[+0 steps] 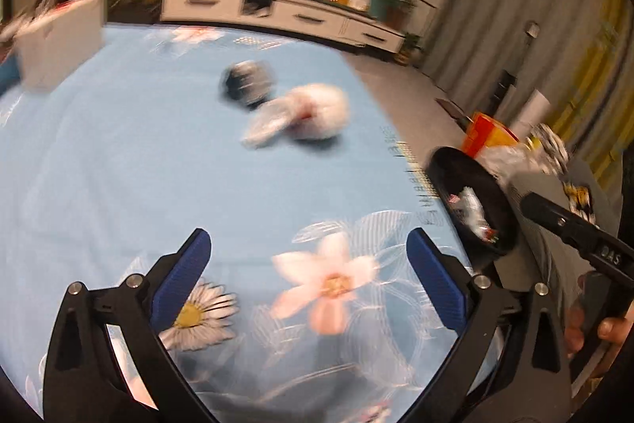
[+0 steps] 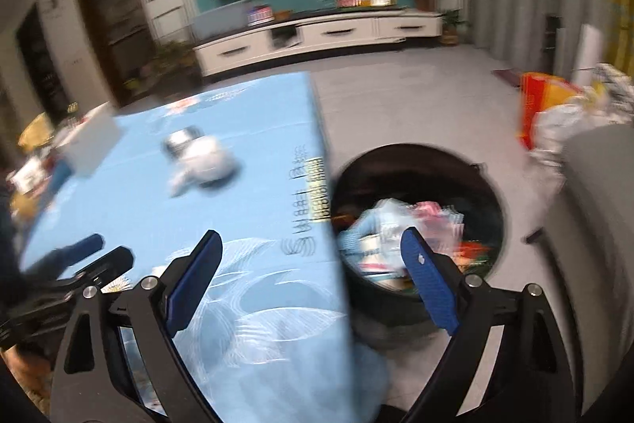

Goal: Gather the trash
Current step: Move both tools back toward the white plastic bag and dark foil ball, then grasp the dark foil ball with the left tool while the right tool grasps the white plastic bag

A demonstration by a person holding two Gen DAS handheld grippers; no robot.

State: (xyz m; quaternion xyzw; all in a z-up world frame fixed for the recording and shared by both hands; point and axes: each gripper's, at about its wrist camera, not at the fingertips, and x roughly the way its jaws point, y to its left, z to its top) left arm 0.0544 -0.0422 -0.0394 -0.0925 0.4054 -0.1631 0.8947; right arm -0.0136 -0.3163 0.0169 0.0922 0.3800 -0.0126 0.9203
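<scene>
Two pieces of trash lie on the blue flowered tablecloth point(image 1: 119, 165): a crumpled white wrapper point(image 1: 305, 113) and a dark crumpled piece point(image 1: 245, 82) just behind it. Both also show in the right wrist view, the white wrapper point(image 2: 204, 159) and the dark piece point(image 2: 178, 139). A black round bin point(image 2: 420, 217) stands on the floor by the table's right edge and holds several wrappers; it also shows in the left wrist view point(image 1: 475, 205). My left gripper point(image 1: 309, 260) is open and empty above the table. My right gripper point(image 2: 311, 260) is open and empty over the table edge and bin.
A white box point(image 1: 63, 38) stands at the table's far left. A red and yellow bag point(image 2: 543, 102) and other bags lie on the floor beyond the bin. A grey seat point(image 2: 594, 224) is to the right. A TV cabinet point(image 2: 317, 34) lines the far wall.
</scene>
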